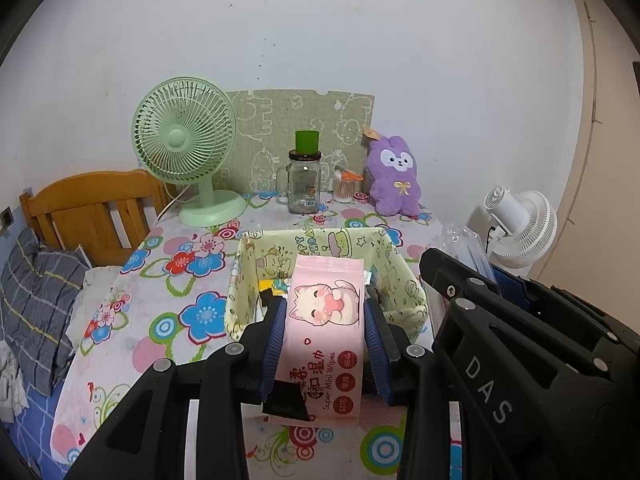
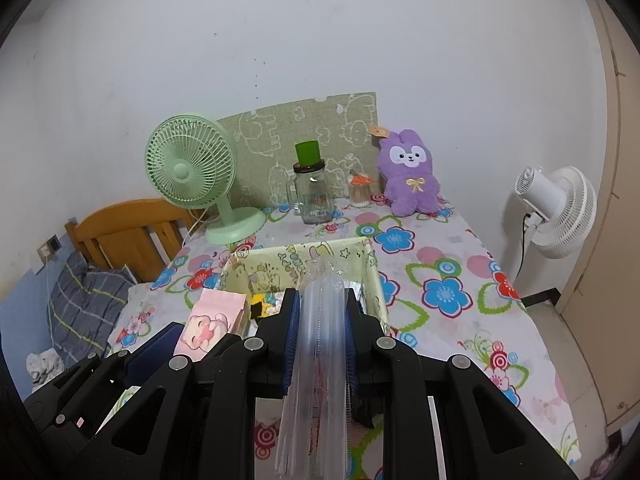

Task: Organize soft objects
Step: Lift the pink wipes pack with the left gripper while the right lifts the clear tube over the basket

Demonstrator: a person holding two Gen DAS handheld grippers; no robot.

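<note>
Wipes pack clamped in left gripper; right gripper pinches seemingly clear plastic packet.

Box at worktop centre. Behind it, left to right along wall: desk fan, jar, swab cup, plush toy; board stands behind them. Bed left of worktop, floor fan right. Wipes pack before box.

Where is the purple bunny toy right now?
The purple bunny plush sits at the table's far edge on the right, against the wall, beside the cotton swab jar.
</note>
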